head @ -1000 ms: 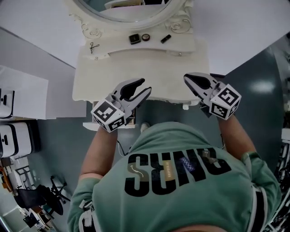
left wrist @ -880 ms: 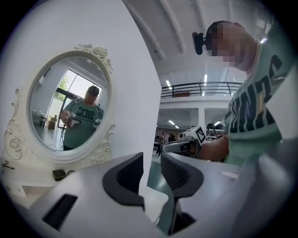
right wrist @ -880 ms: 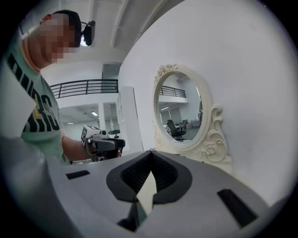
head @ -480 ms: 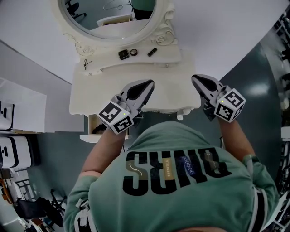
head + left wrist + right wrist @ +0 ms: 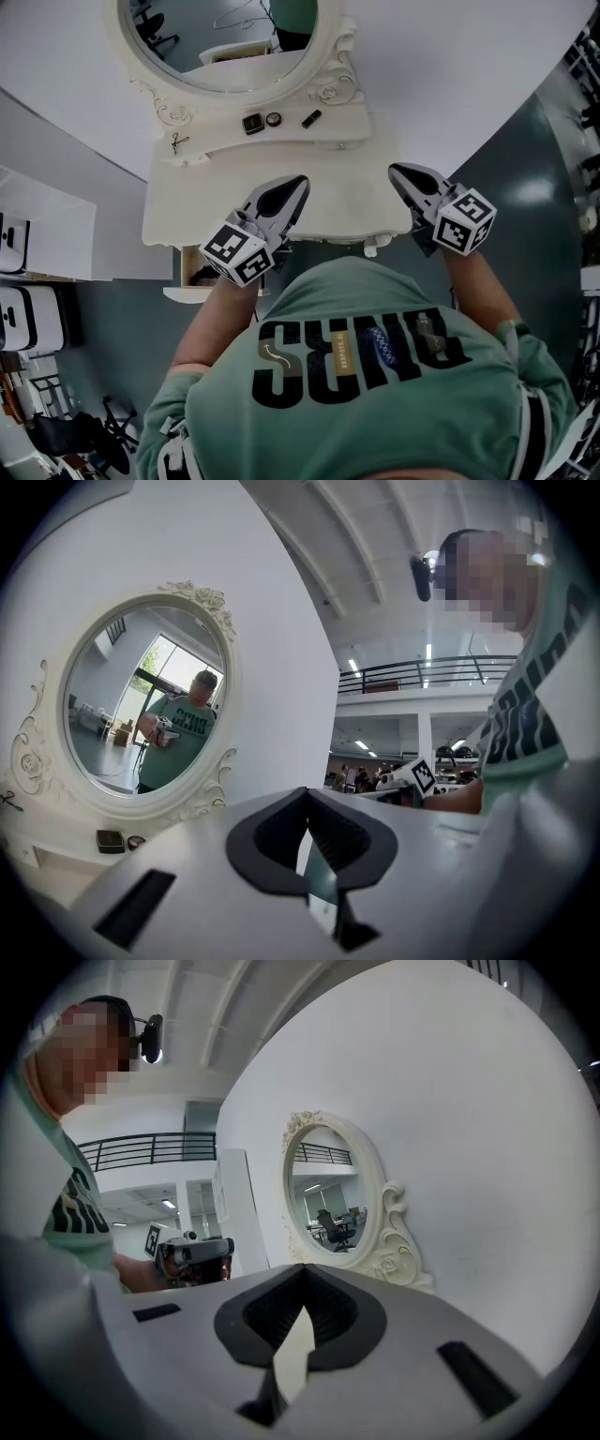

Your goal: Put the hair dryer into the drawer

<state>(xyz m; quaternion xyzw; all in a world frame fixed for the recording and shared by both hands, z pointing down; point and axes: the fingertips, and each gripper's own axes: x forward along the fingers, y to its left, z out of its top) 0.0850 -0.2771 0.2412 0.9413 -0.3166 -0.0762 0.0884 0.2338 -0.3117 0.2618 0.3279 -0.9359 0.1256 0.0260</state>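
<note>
An oval mirror (image 5: 220, 42) in a carved cream frame stands at the upper middle of the head view, against a white curved wall (image 5: 450, 56). Below it runs a narrow raised shelf (image 5: 281, 136), part of a cream table (image 5: 187, 202). On the shelf, left to right, lie a small pair of scissors (image 5: 175, 142), a dark square case (image 5: 252, 123), a small round ring-shaped thing (image 5: 273, 119) just beside it, and a short dark stick (image 5: 311, 118) lying at a slant. A white cabinet (image 5: 47, 230) fills the left edge. Black office chairs (image 5: 89, 441) stand on the grey-green floor (image 5: 131, 300) at lower left.
</note>
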